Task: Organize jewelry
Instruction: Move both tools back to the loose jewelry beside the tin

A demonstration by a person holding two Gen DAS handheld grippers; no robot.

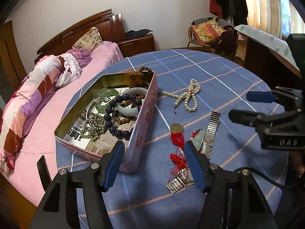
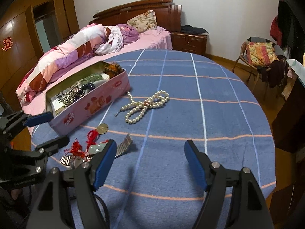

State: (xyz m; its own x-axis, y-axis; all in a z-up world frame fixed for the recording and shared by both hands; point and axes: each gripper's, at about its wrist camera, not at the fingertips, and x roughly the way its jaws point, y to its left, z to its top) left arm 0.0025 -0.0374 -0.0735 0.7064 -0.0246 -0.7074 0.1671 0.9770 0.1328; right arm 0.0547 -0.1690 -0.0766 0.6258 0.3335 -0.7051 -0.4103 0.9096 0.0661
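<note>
— Pink tin [image 1: 142, 133] sits open at the bench's [image 2: 190, 114] left edge, next to the bed [image 1: 47, 99]. What's in it?

— Purple beads [image 1: 114, 114], a pale bangle [image 1: 131, 103], a metal bead tangle [image 1: 93, 127], brown beads [image 1: 141, 78] at the far end.

— Loose pieces?

— Pearl necklace [image 2: 146, 105] mid-bench, just right of the tin. Nearer me: a coin charm [image 1: 176, 128] on red cord [image 1: 177, 152], a jade pendant [image 1: 199, 139], a metal watch band [image 1: 211, 129], all bunched close.

— My left gripper [image 1: 154, 164]?

— I read its fingers [image 1: 114, 164] as open, nothing between them; one hangs over the tin's near corner, the other beside the red cord.

— Right gripper [image 2: 150, 164]?

— Also spread wide, empty, over bare blue cloth near the front edge; its left finger [image 2: 104, 162] sits just beside the pendant.
</note>
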